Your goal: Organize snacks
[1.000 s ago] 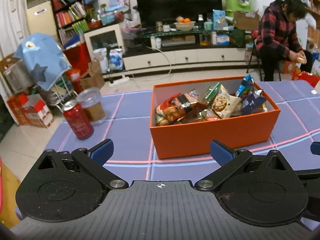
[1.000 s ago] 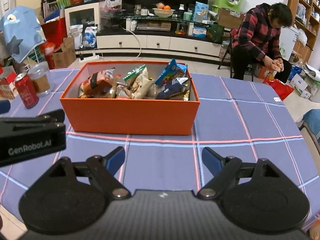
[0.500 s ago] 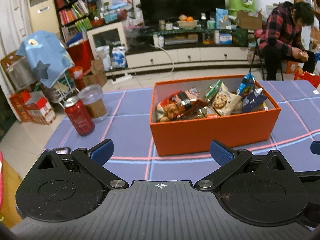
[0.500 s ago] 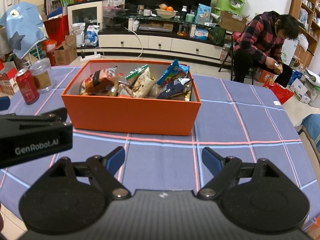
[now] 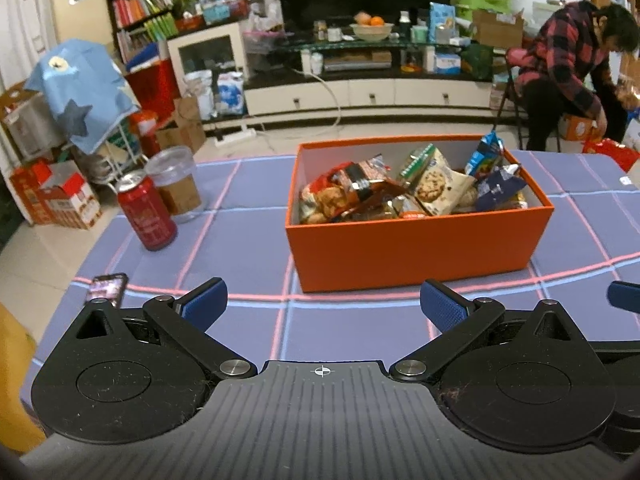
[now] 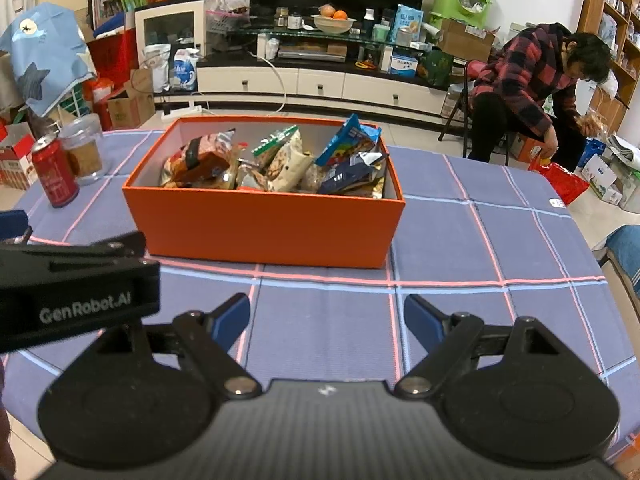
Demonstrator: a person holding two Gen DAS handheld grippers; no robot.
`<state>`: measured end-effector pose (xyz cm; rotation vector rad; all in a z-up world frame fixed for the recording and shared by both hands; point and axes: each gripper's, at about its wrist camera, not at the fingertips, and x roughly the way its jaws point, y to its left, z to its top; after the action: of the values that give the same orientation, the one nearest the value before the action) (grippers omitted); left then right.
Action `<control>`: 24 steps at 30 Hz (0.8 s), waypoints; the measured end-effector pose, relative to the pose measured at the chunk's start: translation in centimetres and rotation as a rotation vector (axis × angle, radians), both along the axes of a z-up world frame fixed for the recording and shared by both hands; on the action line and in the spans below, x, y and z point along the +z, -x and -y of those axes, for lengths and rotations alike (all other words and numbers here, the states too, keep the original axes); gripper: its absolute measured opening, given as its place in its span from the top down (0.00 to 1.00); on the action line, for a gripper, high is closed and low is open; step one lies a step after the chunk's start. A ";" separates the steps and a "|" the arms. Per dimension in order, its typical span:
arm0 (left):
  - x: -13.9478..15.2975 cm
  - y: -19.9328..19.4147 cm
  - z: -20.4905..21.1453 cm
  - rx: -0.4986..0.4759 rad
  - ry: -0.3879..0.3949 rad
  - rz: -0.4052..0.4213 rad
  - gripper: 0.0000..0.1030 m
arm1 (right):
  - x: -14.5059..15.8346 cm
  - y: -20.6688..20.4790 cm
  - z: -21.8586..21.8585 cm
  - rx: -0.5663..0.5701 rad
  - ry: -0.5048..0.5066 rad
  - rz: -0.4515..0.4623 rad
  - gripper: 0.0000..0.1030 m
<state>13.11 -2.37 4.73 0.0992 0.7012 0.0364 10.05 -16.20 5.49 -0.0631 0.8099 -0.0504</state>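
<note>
An orange box (image 5: 412, 248) (image 6: 264, 232) stands on the blue checked tablecloth (image 5: 240, 240) and holds several snack packets (image 5: 384, 192) (image 6: 280, 164), among them a cookie bag (image 5: 430, 182) and a blue packet (image 6: 348, 142). My left gripper (image 5: 322, 302) hovers open in front of the box, nothing between its blue pads. My right gripper (image 6: 326, 318) is also open and empty, on the near side of the box. The left gripper's black body (image 6: 76, 292) shows at the left edge of the right wrist view.
A red can (image 5: 146, 214) (image 6: 54, 178) and a clear plastic cup (image 5: 174, 188) stand at the table's left. A phone (image 5: 106, 290) lies near the front left edge. A person in a red plaid jacket (image 6: 524, 88) sits beyond the table to the right.
Both views have shifted slightly, so the box sits a little farther off and lower in frame. The phone has come into the left wrist view. The seated person has bent further down.
</note>
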 end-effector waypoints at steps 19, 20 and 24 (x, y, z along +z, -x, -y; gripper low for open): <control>-0.2 0.0 0.4 -0.006 0.006 -0.014 0.23 | -0.2 0.1 -0.1 0.005 -0.012 -0.001 0.17; -0.2 0.0 0.4 -0.007 0.010 -0.014 0.23 | -0.2 0.1 -0.1 0.006 -0.012 -0.003 0.17; -0.3 0.0 0.3 -0.007 0.015 -0.018 0.23 | -0.2 0.1 -0.1 0.008 -0.015 -0.006 0.17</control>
<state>13.09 -2.72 4.47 0.0873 0.7194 0.0237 9.98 -16.06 5.26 -0.0519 0.8157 -0.0365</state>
